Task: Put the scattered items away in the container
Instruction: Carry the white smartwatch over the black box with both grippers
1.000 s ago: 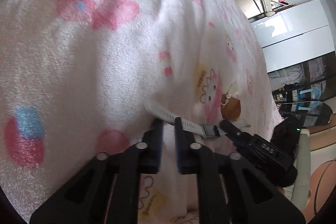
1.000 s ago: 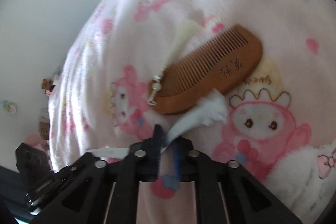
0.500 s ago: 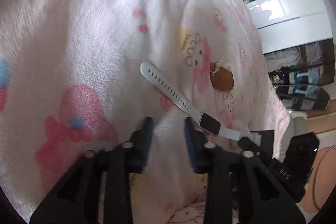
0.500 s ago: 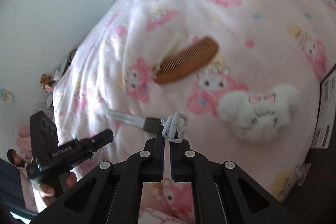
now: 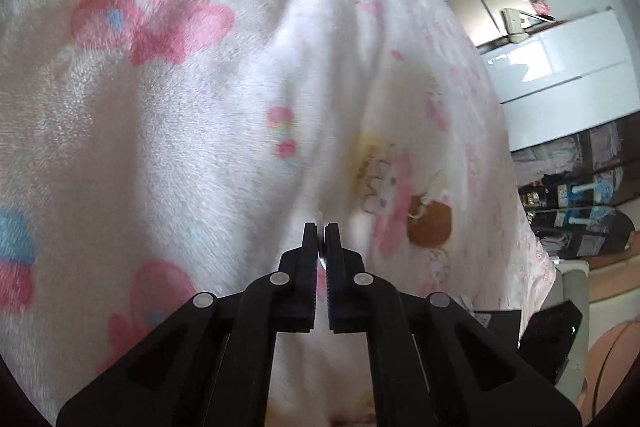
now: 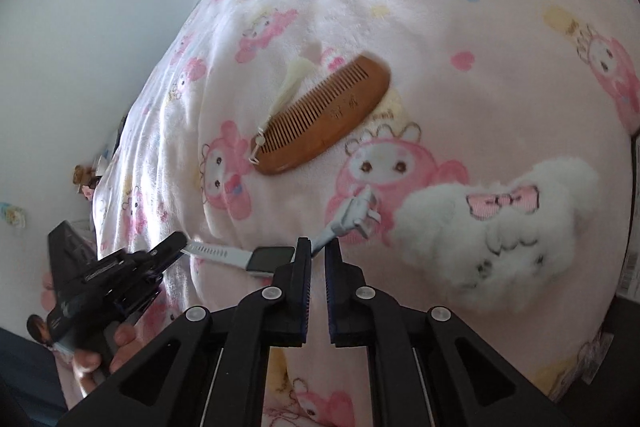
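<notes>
Smartwatch (image 6: 267,258), stretched just above the pink blanket (image 6: 460,27), is now pinched at both strap ends: left gripper (image 6: 182,242) has re-closed on one, right gripper (image 6: 317,247) stays clamped on the other, ready for lifting.

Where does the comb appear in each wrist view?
Left wrist: comb right of centre, blurred, only its rounded end showing.
Right wrist: comb near centre, whole, slanting.
Shared landmark: the crowned pink bunny print beside it.
</notes>
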Available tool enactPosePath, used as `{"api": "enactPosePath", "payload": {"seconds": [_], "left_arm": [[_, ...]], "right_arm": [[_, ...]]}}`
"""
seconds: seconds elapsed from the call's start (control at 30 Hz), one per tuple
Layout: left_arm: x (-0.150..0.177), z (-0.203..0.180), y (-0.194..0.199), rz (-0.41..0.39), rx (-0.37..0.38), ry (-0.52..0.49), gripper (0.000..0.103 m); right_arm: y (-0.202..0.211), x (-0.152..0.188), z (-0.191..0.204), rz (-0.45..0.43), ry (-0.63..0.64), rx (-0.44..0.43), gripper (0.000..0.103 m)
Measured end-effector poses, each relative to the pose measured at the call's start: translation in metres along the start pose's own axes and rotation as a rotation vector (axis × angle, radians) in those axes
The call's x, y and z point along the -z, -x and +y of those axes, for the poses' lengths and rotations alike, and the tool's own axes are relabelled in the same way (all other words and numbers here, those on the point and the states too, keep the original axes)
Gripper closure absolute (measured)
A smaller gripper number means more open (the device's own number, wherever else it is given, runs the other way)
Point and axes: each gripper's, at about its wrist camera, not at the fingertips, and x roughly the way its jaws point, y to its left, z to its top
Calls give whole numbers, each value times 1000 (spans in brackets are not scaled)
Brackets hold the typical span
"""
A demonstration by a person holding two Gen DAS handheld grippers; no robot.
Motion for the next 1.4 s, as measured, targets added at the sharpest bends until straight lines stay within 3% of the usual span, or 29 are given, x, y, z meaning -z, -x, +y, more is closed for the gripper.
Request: {"api": "enactPosePath", "payload": {"seconds": [0.23,0.4,0.53,0.67,0.83,1.1,1.2,1.4], "left_arm": [[14,-37,39,-27,38,-125,102],[44,-97,69,-12,134,-270,102],[68,-146,70,21,184,-347,102],[82,-174,76,6,172,-386,102],[82,-153,90,-50,125,-338,102],[53,-70,91,-96,-16,-201,102],[40,-40,76,-23,-46,-174,102],[37,-4,39,114,-18,-104,73]], "right_arm": [[26,5,14,-58,54,8,101],[89,33,24,-148,117,-12,101],[141,48,9,-218,72,-19,101],[182,56,-11,-274,35,-16,101],[191,72,-22,-242,18,-56,101],[150,68,-7,-122,32,-85,99],[128,59,-8,-67,17,-62,97],[69,40,-15,44,-63,-100,72]]}}
